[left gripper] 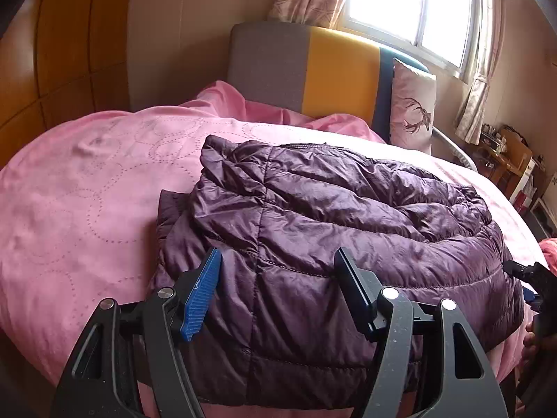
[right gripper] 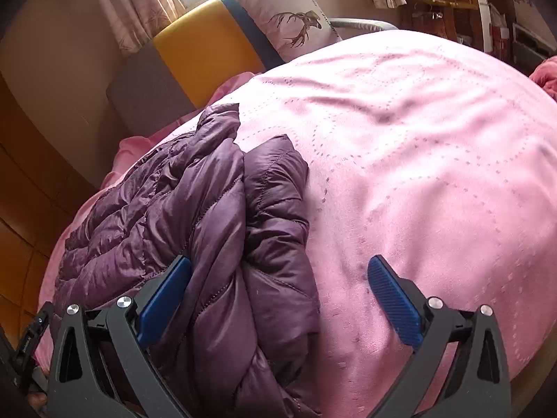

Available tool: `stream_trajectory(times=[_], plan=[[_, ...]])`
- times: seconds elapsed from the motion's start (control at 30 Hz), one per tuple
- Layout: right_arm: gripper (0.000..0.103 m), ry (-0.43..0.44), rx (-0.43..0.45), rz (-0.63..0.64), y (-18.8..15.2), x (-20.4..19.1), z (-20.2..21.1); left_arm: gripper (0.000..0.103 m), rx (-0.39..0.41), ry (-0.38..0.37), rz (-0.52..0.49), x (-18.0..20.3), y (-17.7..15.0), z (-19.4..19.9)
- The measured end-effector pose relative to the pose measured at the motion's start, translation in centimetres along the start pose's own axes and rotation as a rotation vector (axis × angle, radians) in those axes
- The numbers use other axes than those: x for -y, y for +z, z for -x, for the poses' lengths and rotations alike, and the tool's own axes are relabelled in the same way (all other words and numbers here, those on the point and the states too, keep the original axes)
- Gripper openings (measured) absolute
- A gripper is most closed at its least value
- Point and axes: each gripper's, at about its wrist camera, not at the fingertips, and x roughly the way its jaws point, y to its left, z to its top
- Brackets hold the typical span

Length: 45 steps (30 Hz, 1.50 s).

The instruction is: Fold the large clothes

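A purple quilted puffer jacket (left gripper: pixel 330 230) lies folded in a thick bundle on the pink bed cover (left gripper: pixel 87 209). My left gripper (left gripper: pixel 278 271) hovers open over the jacket's near edge, and its blue pad (left gripper: pixel 203 289) touches no fabric. In the right wrist view the jacket (right gripper: pixel 195 230) fills the left half. My right gripper (right gripper: pixel 280 271) stands wide open. The jacket's right edge lies below the gap between its fingers, and its right pad (right gripper: pixel 393 299) is over bare pink cover (right gripper: pixel 435 160). Neither gripper holds anything.
A grey, yellow and blue headboard (left gripper: pixel 313 69) and a deer-print pillow (left gripper: pixel 412 104) stand at the bed's far end under a curtained window (left gripper: pixel 410 7). Wooden wardrobe doors (left gripper: pixel 69 41) are on the left. Cluttered shelves (right gripper: pixel 452 10) are on the right.
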Motion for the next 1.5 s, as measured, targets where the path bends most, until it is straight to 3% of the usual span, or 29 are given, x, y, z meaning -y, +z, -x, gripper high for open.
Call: stream_trajectory(times=[0.27, 0.6, 0.73, 0.8, 0.87, 1.03, 1.17, 1.5], plan=[[0.101, 0.076, -0.005, 0.026, -0.5, 0.8, 0.4, 0.066, 0.018, 0.002, -0.038, 1.6, -0.1, 0.7], [0.101, 0.356, -0.103, -0.062, -0.6, 1.8, 0.7, 0.066, 0.005, -0.033, -0.111, 4.7, -0.1, 0.6], [0.101, 0.384, -0.115, -0.064, -1.3, 1.6, 0.8, 0.066, -0.022, -0.063, -0.146, 6.4, -0.3, -0.2], [0.096, 0.413, -0.126, -0.074, -1.5, 1.3, 0.8, 0.066, -0.043, -0.079, -0.151, 7.0, -0.4, -0.9], [0.081, 0.453, -0.160, -0.092, -1.6, 1.3, 0.5, 0.066, -0.053, -0.083, -0.159, 7.5, -0.5, -1.6], [0.074, 0.439, -0.189, -0.017, -2.6, -0.1, 0.0, 0.066, -0.081, -0.087, -0.175, 8.4, -0.8, -2.8], [0.056, 0.436, -0.201, -0.008, -3.0, -0.3, 0.4, 0.066, -0.094, -0.085, -0.185, 8.5, -1.2, -3.6], [0.034, 0.422, -0.180, 0.058, -2.1, -2.7, 2.7, 0.066, -0.118, -0.123, -0.148, 8.0, -1.9, -4.4]])
